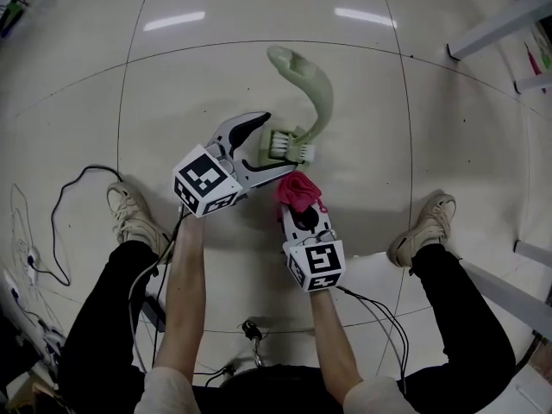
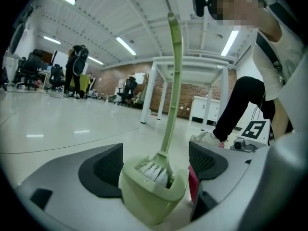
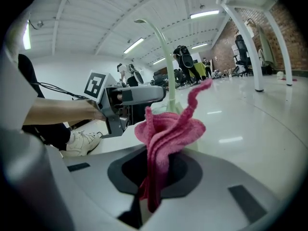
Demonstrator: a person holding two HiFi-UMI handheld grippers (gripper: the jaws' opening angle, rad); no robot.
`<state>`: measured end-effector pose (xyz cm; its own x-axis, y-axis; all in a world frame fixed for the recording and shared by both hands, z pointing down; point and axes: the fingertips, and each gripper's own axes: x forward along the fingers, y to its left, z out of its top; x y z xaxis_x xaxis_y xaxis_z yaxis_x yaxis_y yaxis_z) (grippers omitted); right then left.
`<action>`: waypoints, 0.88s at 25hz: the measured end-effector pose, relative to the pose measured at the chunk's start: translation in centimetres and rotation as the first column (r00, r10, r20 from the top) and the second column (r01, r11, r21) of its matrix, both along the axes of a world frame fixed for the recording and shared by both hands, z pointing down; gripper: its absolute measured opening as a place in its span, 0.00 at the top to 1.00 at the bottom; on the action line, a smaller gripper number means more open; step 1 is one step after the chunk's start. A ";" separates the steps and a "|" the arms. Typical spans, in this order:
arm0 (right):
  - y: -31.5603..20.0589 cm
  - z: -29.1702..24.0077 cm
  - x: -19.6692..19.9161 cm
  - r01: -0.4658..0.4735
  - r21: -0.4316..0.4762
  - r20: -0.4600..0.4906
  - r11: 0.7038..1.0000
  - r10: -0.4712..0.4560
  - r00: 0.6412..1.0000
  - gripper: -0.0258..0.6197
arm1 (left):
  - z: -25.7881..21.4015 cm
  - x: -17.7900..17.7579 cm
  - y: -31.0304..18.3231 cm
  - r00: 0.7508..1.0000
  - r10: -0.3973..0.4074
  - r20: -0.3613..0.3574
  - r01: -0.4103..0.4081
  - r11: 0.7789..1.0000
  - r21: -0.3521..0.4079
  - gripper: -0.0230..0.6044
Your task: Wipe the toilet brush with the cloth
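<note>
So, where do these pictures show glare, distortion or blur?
Head view: two bright streaks of glare lie on the glossy floor, whose lines bow from the wide lens. Left gripper view: strong fisheye with dark corners; the brush holder is sharp. Right gripper view: the same fisheye; the pink cloth is sharp, with bright reflections on the floor behind.

**Glossy floor, smooth plastic, nappy cloth**

The floor [image 1: 78, 76] is glossy pale tile that mirrors the ceiling lights. The toilet brush [image 1: 322, 97] and its holder [image 2: 151, 196] are smooth pale-green plastic with a soft sheen. The bristles [image 2: 153, 171] look white and stiff. At 6 o'clock from the holder, the cloth [image 1: 297, 190] is pink terry, looped and fluffy. The left gripper [image 1: 278, 145] and right gripper [image 1: 302, 210] have matt grey plastic shells. The pads [image 2: 204, 161] on the jaws are black, matt and finely gridded. The shoes [image 1: 129, 210] look like matt beige fabric.
</note>
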<state>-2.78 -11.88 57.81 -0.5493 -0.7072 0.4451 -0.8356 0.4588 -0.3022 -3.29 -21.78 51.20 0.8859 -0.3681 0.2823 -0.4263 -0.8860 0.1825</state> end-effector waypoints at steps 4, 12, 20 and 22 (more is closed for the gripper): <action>0.2 0.6 -0.3 0.001 -0.017 0.017 1.000 -0.001 1.000 0.91 | 0.6 0.7 -0.5 1.000 0.007 -0.029 -0.008 0.999 -0.041 0.32; -0.8 0.4 0.6 -0.019 -0.009 -0.011 1.000 0.019 1.000 0.91 | -0.2 -0.3 2.0 0.974 -0.138 -0.181 0.120 0.987 -0.108 0.32; -0.9 0.4 3.0 -0.048 -0.004 -0.074 0.999 0.047 0.996 0.91 | -0.2 2.6 8.2 0.975 -0.178 -0.132 0.159 0.977 -0.140 0.33; -0.8 0.3 3.4 -0.045 0.000 -0.085 0.999 0.045 0.995 0.91 | -0.5 1.1 7.7 0.952 -0.274 -0.134 0.259 0.958 -0.120 0.33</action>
<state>0.60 -12.68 58.07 -0.4768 -0.7297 0.4901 -0.8782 0.4194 -0.2299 -2.20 -14.05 50.71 0.7940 -0.5729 0.2031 -0.6057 -0.7180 0.3429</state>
